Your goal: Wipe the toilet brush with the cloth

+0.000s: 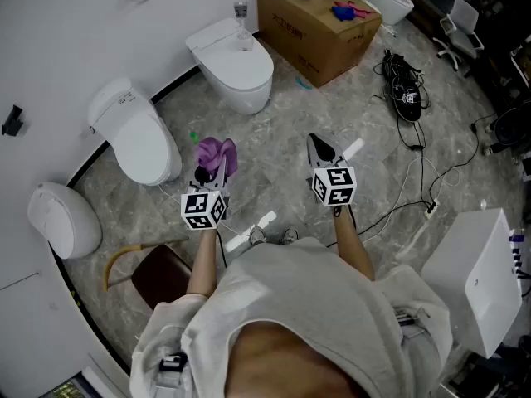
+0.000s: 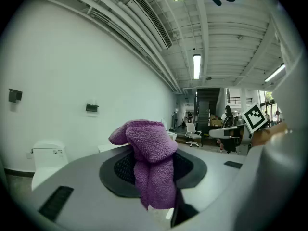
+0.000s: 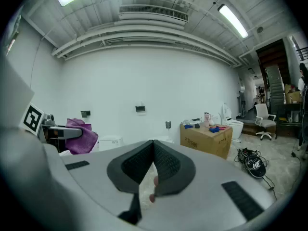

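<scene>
My left gripper [image 1: 209,168] is shut on a purple cloth [image 1: 217,152], held above the marble floor in front of the toilets. In the left gripper view the cloth [image 2: 150,150] bulges up out of the closed jaws of the left gripper [image 2: 154,165] and hangs down between them. To its right, my right gripper [image 1: 320,146] is shut. Its pads meet at the tip in the right gripper view [image 3: 153,146], with only a small pinkish speck low in the gap that I cannot identify. That view also catches the cloth [image 3: 81,134] at the left. No toilet brush shows in any view.
Three white toilets [image 1: 236,65] [image 1: 137,131] [image 1: 62,218] stand along the curved wall. A cardboard box [image 1: 319,27] with small items sits at the back. Cables and a black bundle [image 1: 406,98] lie to the right, beside a white cabinet [image 1: 477,280]. A brown container [image 1: 162,276] is at my left foot.
</scene>
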